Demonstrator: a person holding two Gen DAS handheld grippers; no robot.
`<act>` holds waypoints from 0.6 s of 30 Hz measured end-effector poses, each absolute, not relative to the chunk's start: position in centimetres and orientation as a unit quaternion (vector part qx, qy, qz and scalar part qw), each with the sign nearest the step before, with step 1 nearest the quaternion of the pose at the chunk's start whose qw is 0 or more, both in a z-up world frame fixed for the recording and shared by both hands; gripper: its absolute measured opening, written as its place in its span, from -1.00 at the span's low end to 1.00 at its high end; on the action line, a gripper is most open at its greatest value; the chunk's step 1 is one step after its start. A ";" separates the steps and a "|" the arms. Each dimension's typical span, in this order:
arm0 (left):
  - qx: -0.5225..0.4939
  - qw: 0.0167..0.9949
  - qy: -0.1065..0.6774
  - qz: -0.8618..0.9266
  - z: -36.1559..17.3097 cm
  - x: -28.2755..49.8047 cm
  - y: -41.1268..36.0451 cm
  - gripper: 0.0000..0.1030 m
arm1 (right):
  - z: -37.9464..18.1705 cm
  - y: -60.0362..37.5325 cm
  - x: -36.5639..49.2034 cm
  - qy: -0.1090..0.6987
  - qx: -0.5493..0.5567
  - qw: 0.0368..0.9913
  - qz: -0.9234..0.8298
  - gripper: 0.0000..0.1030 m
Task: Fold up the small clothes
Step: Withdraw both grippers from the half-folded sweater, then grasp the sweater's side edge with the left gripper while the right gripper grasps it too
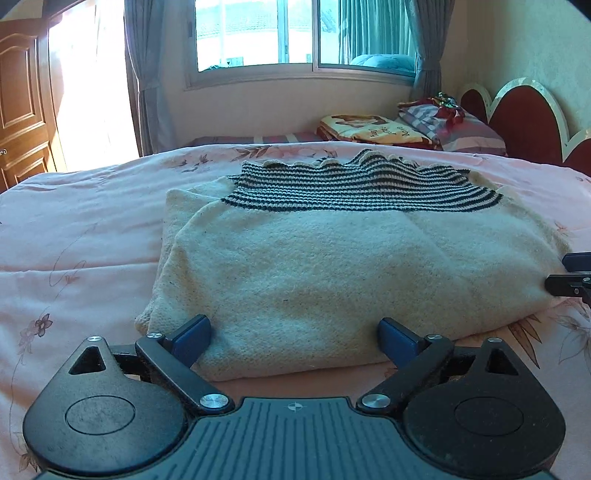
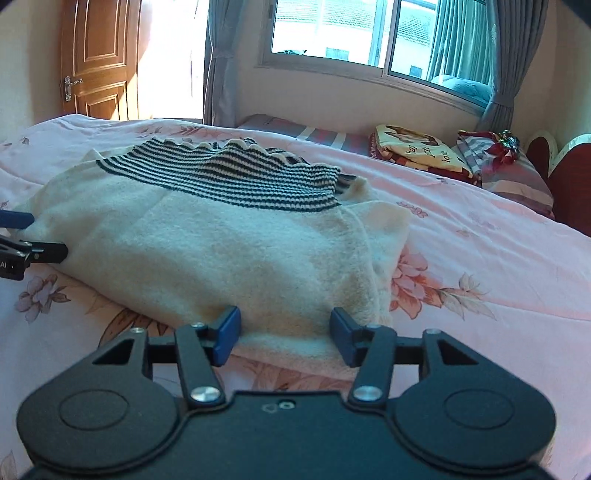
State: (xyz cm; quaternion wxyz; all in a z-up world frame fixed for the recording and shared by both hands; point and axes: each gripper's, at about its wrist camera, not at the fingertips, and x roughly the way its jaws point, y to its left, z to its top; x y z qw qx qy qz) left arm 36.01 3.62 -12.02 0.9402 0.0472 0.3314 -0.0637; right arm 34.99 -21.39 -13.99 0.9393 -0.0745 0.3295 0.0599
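A cream knit sweater (image 1: 295,266) with a black-and-white striped band (image 1: 362,190) at its far end lies folded on a bed with a pink floral bedspread (image 1: 81,229). The left gripper (image 1: 293,341) sits at the sweater's near edge, its blue-padded fingers (image 1: 194,338) spread wide, the edge of the fabric between them. At the right border the other gripper's (image 1: 570,275) tips touch the sweater's side. Behind lie a folded blanket (image 1: 373,129), a striped pillow (image 1: 469,131), a red headboard (image 1: 524,118), a curtained window (image 1: 280,35) and a wooden door (image 1: 22,103).
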 end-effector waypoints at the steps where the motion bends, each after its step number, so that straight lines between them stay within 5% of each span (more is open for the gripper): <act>1: 0.048 0.940 0.332 -0.065 -12.0 36.0 3.6 0.87 | -14.0 -21.5 35.0 0.329 -0.074 0.939 0.062 0.02; 11: 0.028 0.945 0.323 -0.052 -10.0 34.0 5.0 0.88 | -12.5 -21.9 34.8 0.335 -0.081 0.936 0.069 0.00; 18: -0.089 0.934 0.345 -0.019 -10.6 31.6 8.6 0.87 | -11.0 -23.5 32.1 0.313 -0.031 0.947 0.070 -0.36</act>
